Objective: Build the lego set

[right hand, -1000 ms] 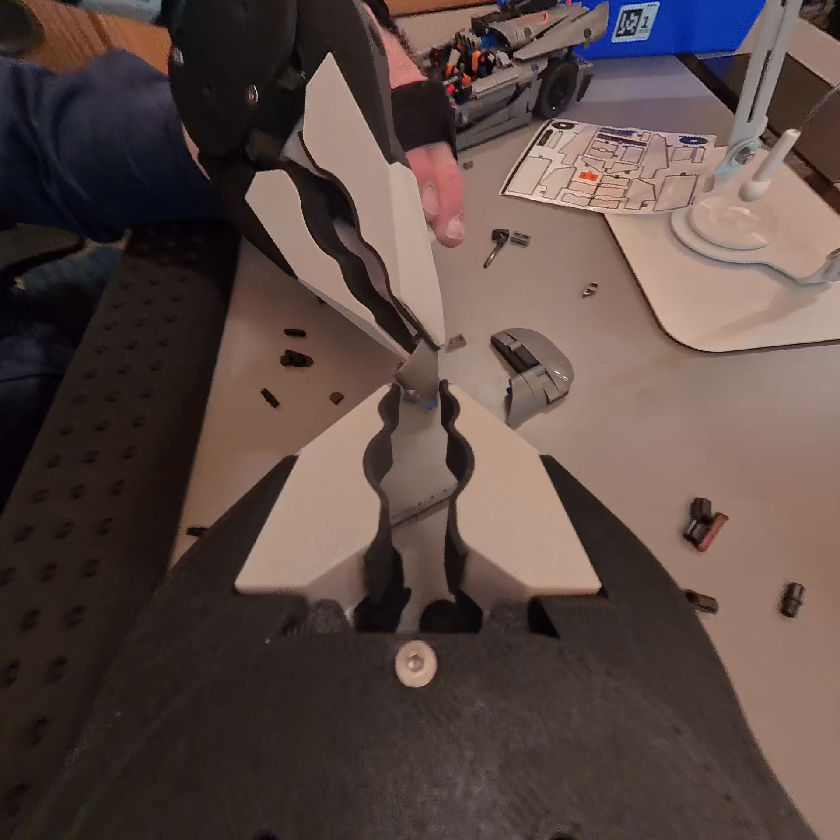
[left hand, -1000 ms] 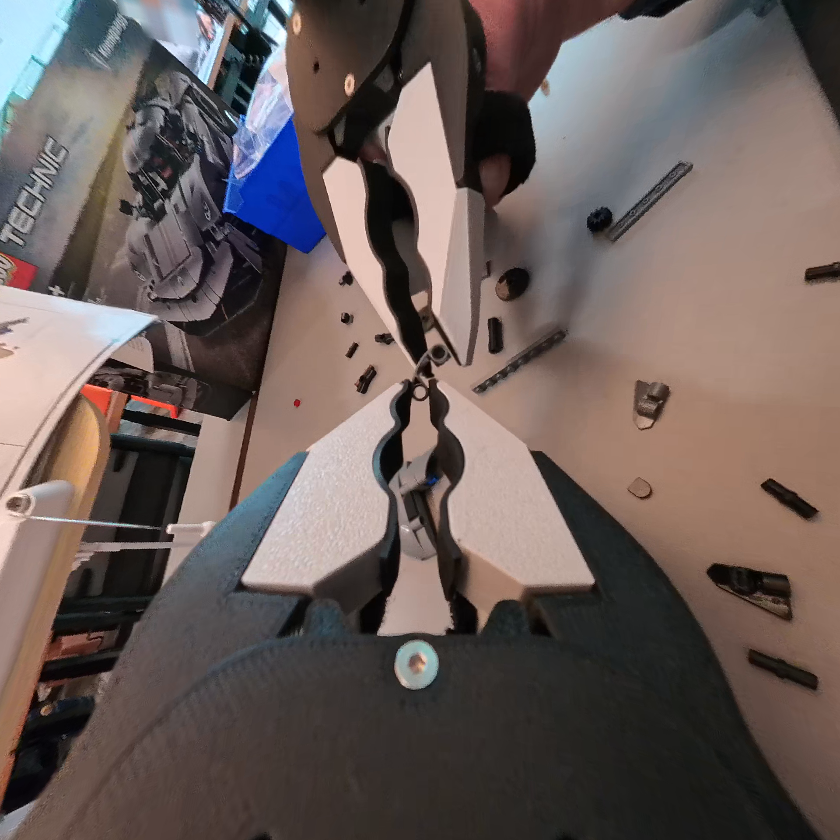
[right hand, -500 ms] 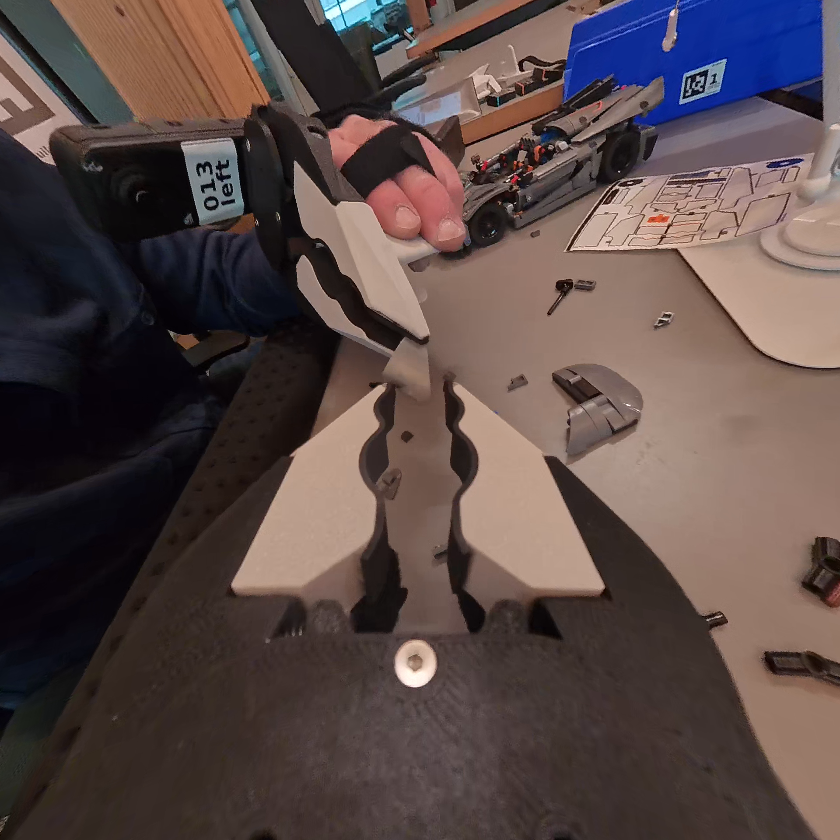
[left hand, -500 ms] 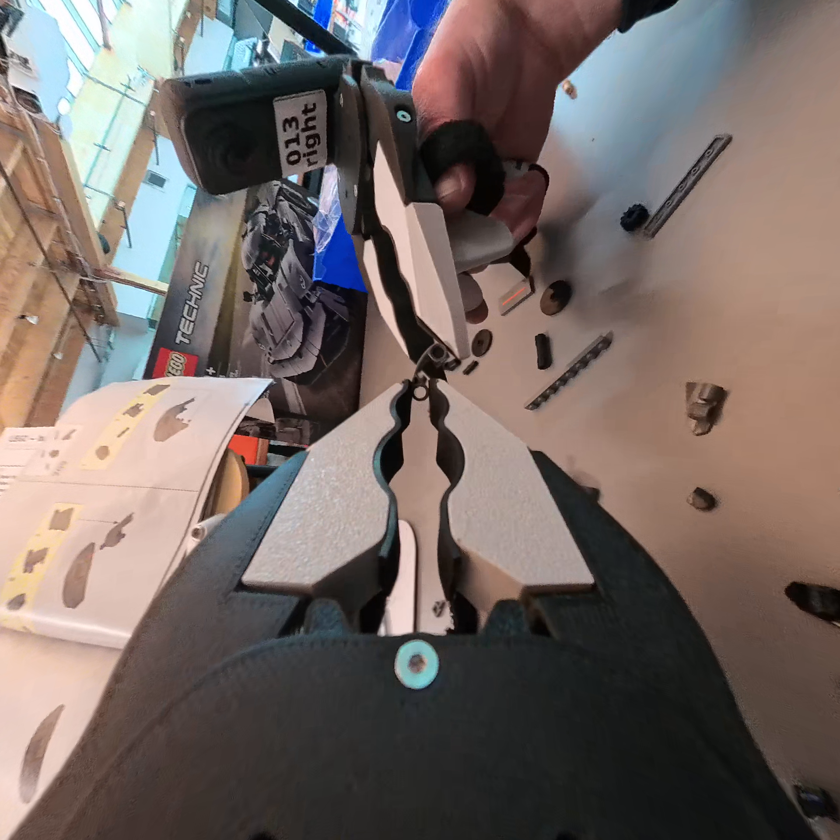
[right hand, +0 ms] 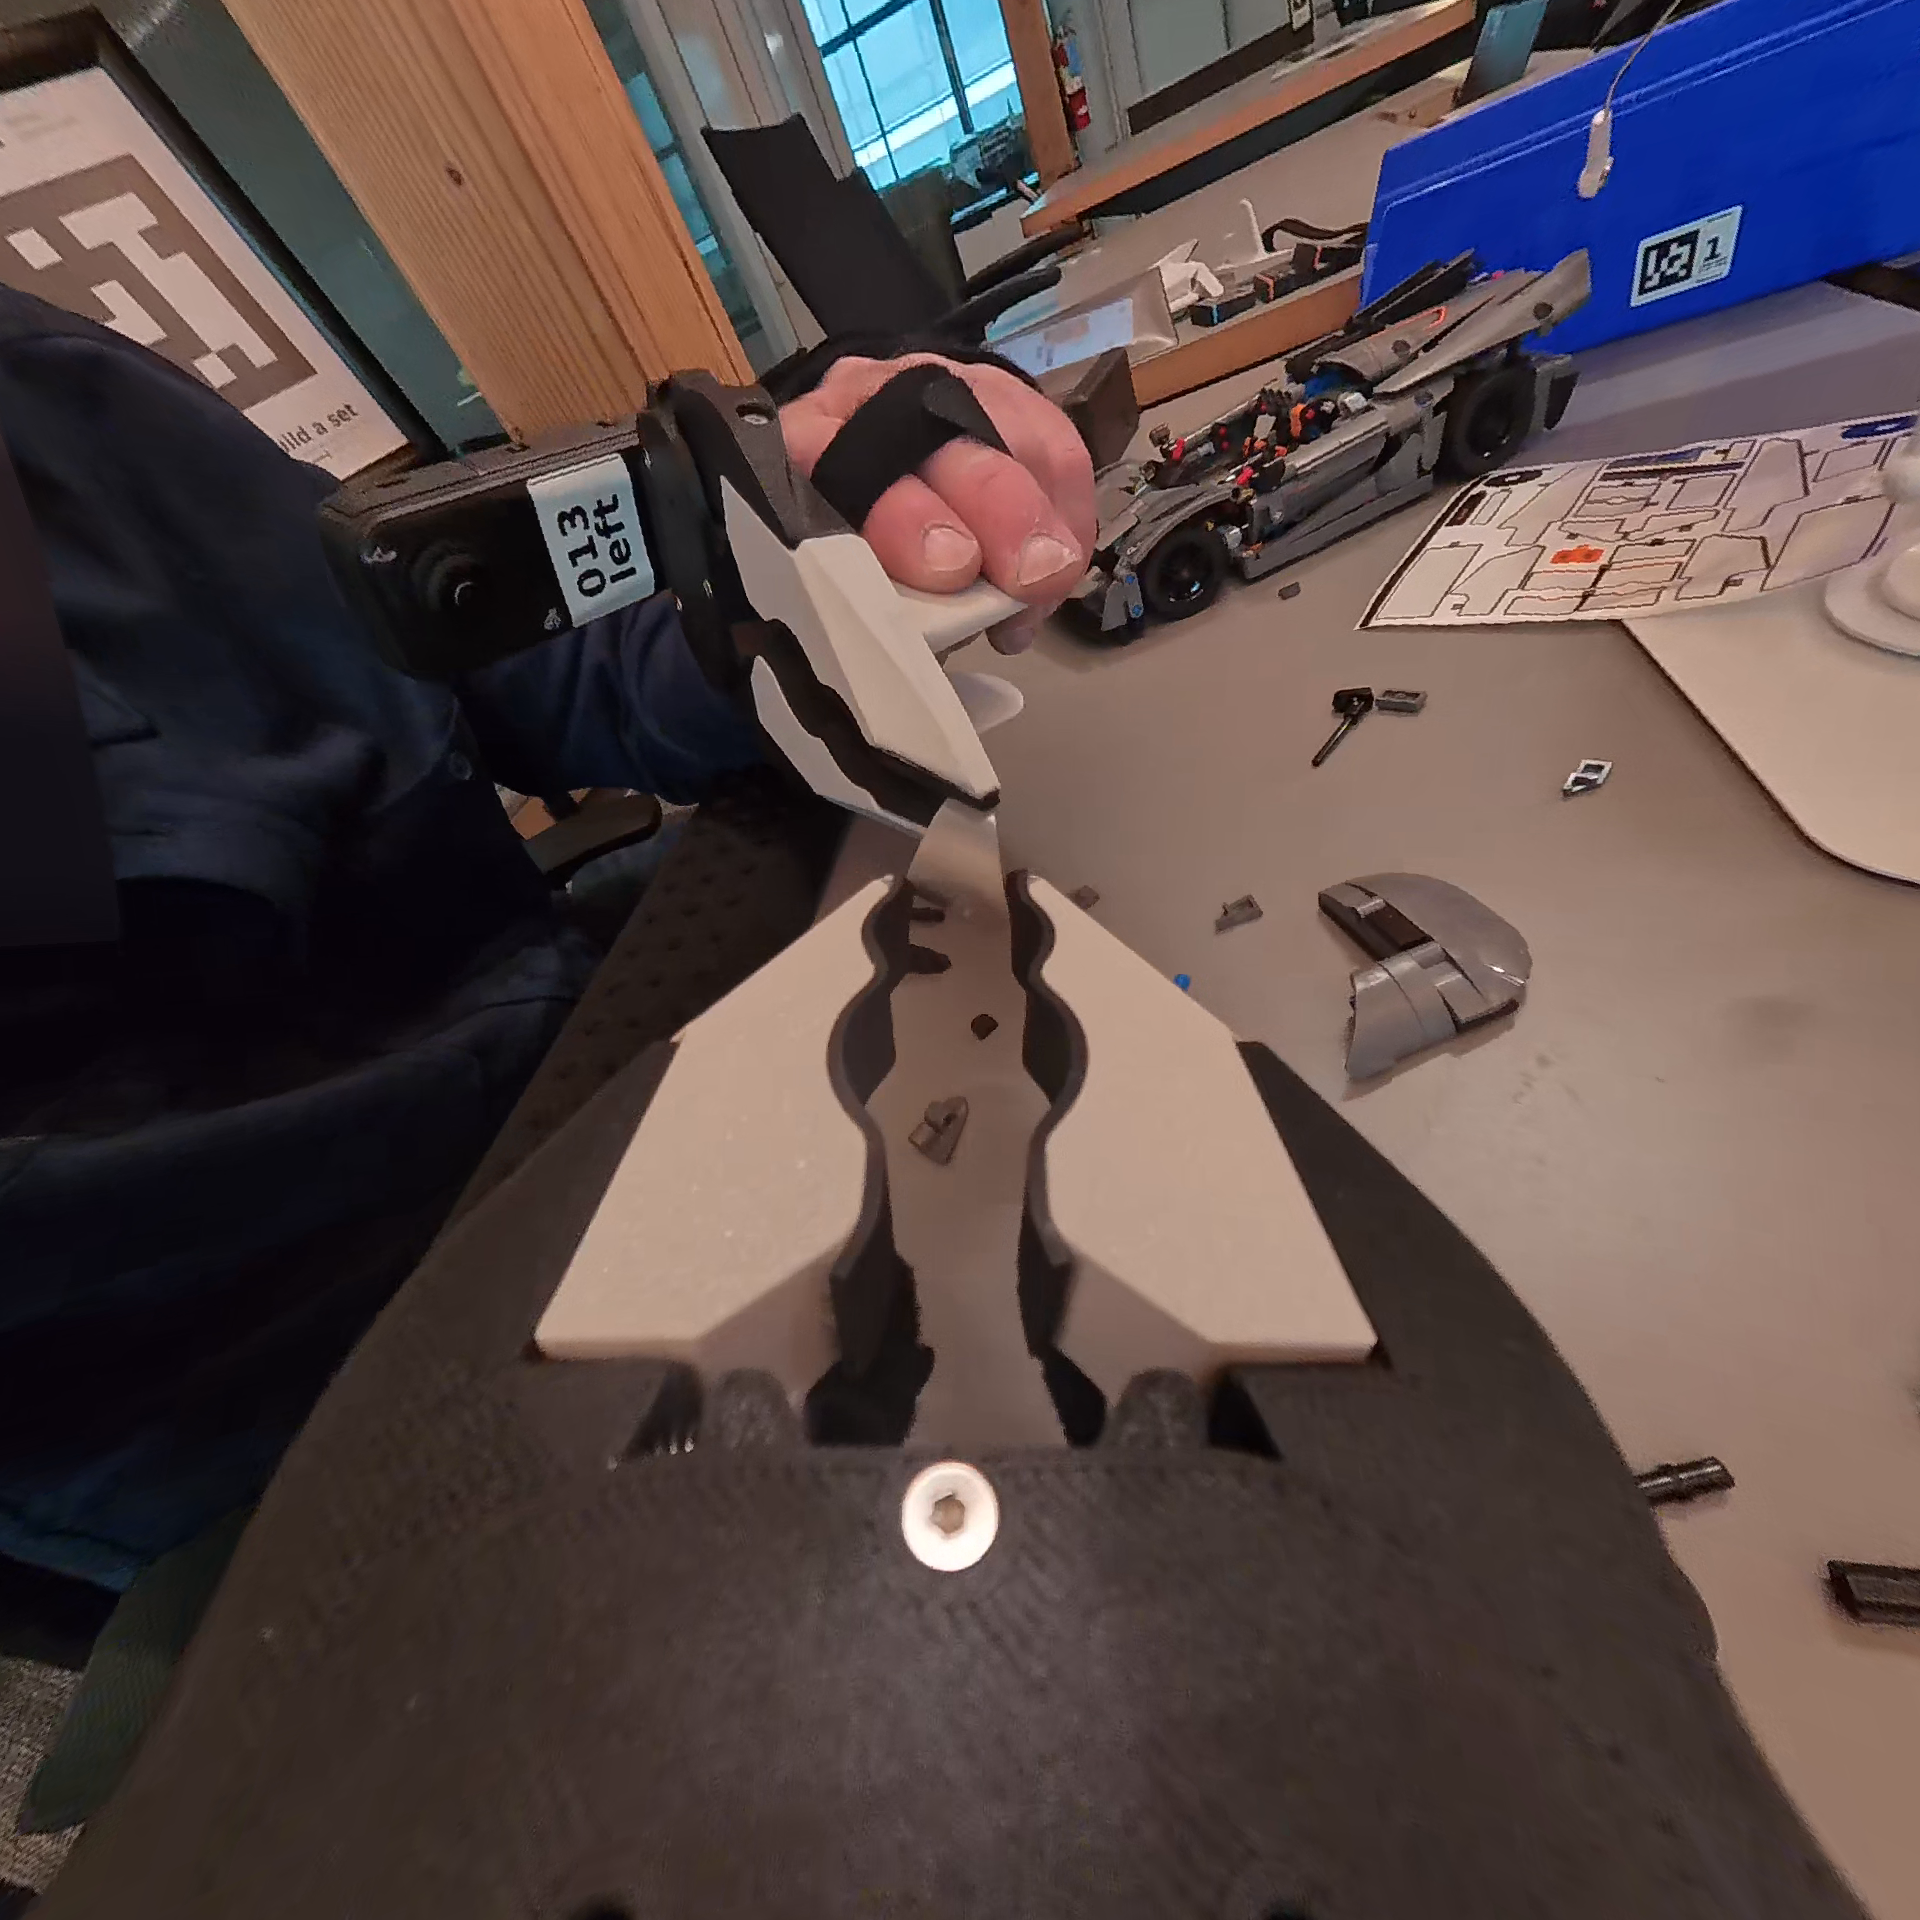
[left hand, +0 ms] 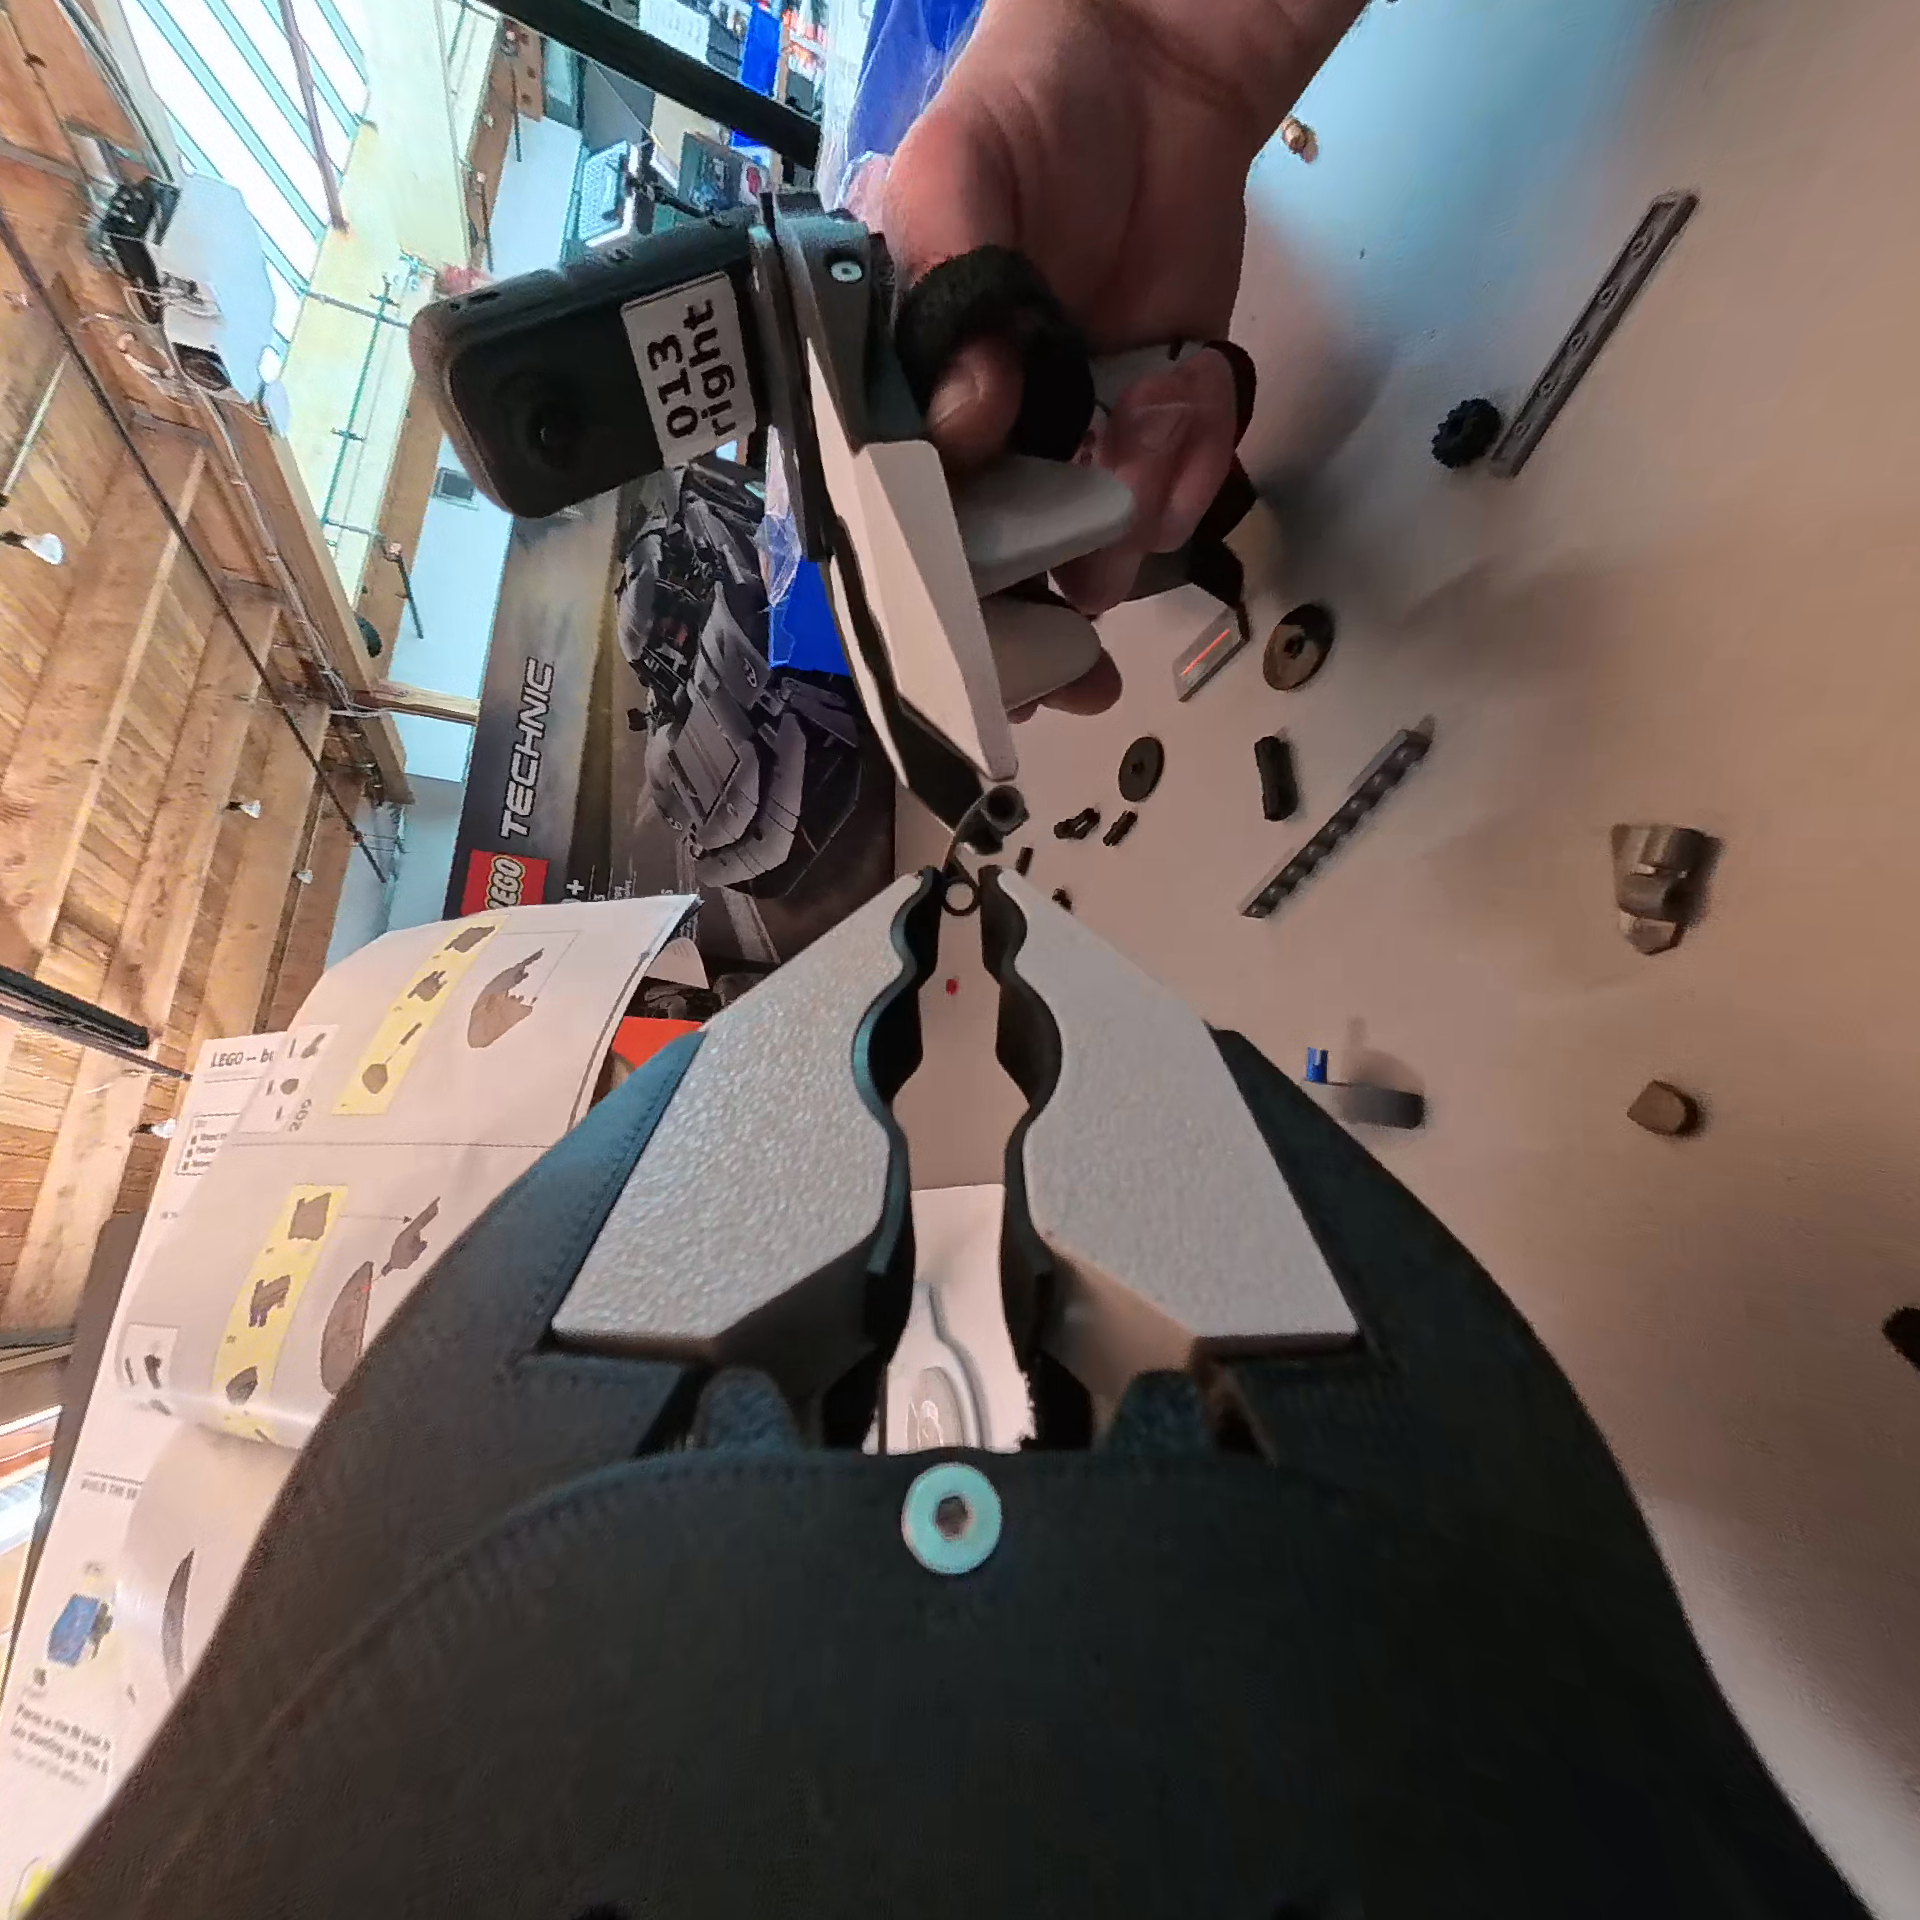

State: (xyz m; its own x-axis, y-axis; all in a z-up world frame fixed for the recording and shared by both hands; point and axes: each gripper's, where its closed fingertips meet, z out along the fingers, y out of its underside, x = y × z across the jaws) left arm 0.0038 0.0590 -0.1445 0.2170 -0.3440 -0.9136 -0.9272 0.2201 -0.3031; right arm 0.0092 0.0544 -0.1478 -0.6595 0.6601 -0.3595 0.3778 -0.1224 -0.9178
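Note:
My left gripper (left hand: 961, 896) is shut on a thin grey Lego panel (right hand: 961, 862), seen edge-on in the left wrist view. In the right wrist view this gripper (right hand: 966, 805) comes in from the upper left, and the panel hangs down between my right gripper's (right hand: 958, 891) tips. In the left wrist view my right gripper (left hand: 987, 795) is held in a hand and looks shut on a small dark pin piece (left hand: 1003, 805). That piece sits just above the panel's ring end; I cannot tell whether they touch. Both grippers are raised above the table, tip to tip.
A part-built grey Lego car (right hand: 1351, 468), a sticker sheet (right hand: 1662, 530) and a blue bin (right hand: 1662, 156) lie at the far right. A grey wheel-arch assembly (right hand: 1434, 966) sits on the table. The instruction booklet (left hand: 416, 1039), the set's box (left hand: 675, 727) and loose beams (left hand: 1340, 821) surround the work. Less than 4 cm separates the two grippers' tips.
Both grippers have lifted and tilted away from the table while staying tip to tip. The views now take in more of the room and each other's cameras.

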